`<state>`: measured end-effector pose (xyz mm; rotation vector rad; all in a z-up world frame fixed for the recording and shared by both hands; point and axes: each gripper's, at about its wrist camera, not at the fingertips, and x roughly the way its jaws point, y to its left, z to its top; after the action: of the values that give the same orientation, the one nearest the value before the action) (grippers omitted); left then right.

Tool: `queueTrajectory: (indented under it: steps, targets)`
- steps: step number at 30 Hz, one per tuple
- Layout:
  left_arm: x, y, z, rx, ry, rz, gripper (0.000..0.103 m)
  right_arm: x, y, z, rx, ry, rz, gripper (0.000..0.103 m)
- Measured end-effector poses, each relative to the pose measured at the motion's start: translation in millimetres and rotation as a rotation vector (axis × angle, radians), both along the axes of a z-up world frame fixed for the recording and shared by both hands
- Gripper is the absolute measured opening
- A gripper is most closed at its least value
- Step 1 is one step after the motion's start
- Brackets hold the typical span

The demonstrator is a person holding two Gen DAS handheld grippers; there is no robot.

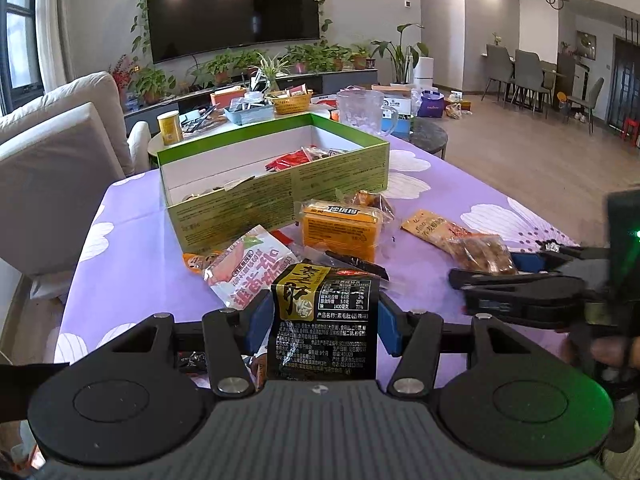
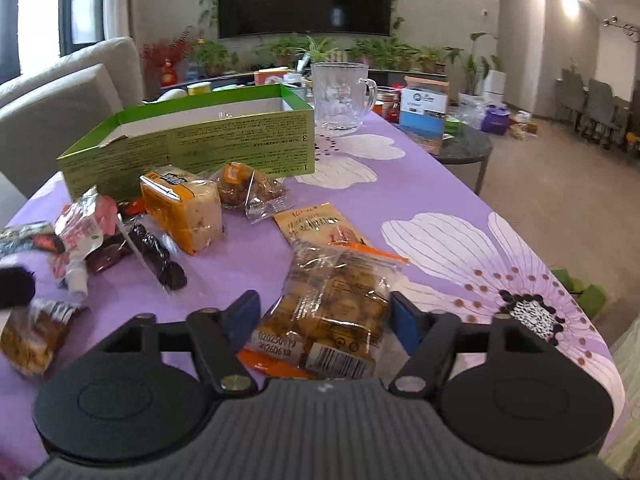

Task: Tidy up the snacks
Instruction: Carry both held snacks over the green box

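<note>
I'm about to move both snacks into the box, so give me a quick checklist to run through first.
1. Left gripper clamped on black packet: ok.
2. Right gripper clamped on clear packet: not ok, there is a gap at one pad and the packet lies on the table.
3. Room in box: ok, bare floor shows.
4. Black packet lifted off the table: cannot tell.

A large dark television hangs on the pale wall, trailing vines around it. Below it potted plants line a low cabinet. Left of it stand a window and cream sofa; far right, grey dining chairs on wooden floor.
</note>
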<state>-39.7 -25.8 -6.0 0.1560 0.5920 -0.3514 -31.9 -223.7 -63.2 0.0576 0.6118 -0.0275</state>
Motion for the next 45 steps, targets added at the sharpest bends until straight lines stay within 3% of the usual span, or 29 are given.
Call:
queueTrajectory:
  steps: [4,12,23,36,45]
  targets:
    - [1,1,5,-0.008,-0.009,0.003,0.051,-8,-12,7,0.039,-0.008,0.033,0.065]
    - [11,2,23,-0.009,-0.062,0.008,0.051,-8,-11,35,0.049,-0.117,0.057,0.065]
    - [70,25,49,-0.056,-0.118,0.102,0.051,46,4,81,0.062,-0.254,0.146,0.065]
    - [159,40,50,-0.100,-0.099,0.183,0.051,124,33,94,0.043,-0.265,0.212,0.065]
    - [207,43,26,-0.147,0.019,0.205,0.051,162,51,75,0.005,-0.204,0.235,0.066]
